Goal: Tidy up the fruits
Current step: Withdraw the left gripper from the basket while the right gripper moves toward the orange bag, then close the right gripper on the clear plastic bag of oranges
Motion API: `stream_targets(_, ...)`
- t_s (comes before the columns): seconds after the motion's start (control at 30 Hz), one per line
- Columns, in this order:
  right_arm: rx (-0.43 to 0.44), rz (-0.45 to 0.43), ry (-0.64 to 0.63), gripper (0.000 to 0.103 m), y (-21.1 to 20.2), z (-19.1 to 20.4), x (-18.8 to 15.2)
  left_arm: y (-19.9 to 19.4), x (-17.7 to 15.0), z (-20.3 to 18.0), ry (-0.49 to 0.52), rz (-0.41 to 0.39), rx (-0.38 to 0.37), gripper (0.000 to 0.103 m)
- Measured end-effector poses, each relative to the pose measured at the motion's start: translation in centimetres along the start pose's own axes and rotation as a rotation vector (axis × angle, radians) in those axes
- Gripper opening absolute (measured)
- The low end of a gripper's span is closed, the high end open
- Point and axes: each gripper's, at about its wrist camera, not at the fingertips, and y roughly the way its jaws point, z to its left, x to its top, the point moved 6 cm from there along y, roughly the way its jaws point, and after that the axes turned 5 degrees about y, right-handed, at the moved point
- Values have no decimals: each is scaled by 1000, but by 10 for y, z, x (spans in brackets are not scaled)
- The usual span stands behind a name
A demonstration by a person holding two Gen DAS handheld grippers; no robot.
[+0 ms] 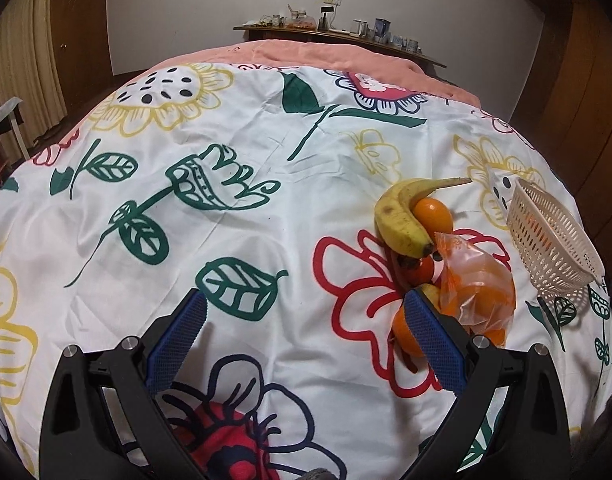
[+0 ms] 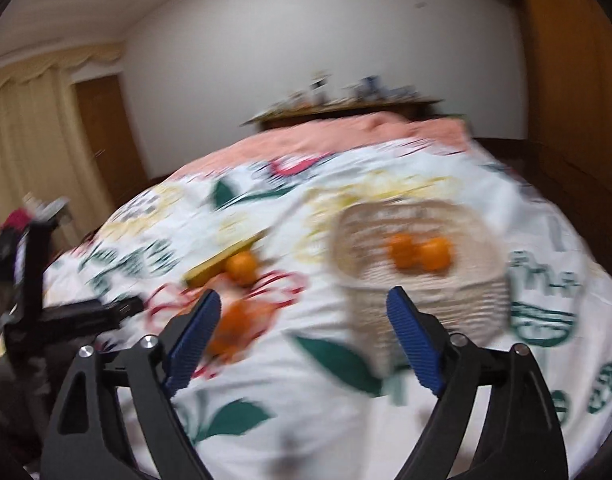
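Resting on the floral bedspread (image 1: 266, 240), one banana (image 1: 401, 216) is seen touching one loose orange (image 1: 435, 214), beside a plastic bag of oranges (image 1: 479, 292). Two oranges (image 2: 419, 256) are held in the white basket (image 2: 421, 308). Both the left gripper (image 1: 306, 328) and right gripper (image 2: 304, 328) are empty, jaws apart.

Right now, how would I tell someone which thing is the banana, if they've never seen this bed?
Start at the white flowered bedspread and find the pale plastic basket near its right edge. Just left of it lies a heap of fruit beside a bag of oranges. The banana lies on top at the far end, the only long, curved yellow piece among round orange ones.
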Motion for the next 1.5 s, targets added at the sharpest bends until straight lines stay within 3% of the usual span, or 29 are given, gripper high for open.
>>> stream_targets(0.13,106,141,-44,87,28,30,-18,1,-2,4,-11,1,-7,100)
stream_targets(0.3,148,249,-73,87,59,50,-28,1,-3,11,-25,-2,-13,100)
stream_targets(0.77,117,428,-262,87,112,74,-35,3,-7,19,-43,-5,-31,100)
stream_targets(0.9,116,476,-231,88,128,68,-30,4,-7,19,-43,-6,-31,100)
stream_targets(1.23,137,495,-211,89,142,71,-26,4,-7,19,-42,-6,-30,100)
stream_targets(1.5,88,436,-301,89,132,80,-22,6,-8,20,-40,-5,-30,100)
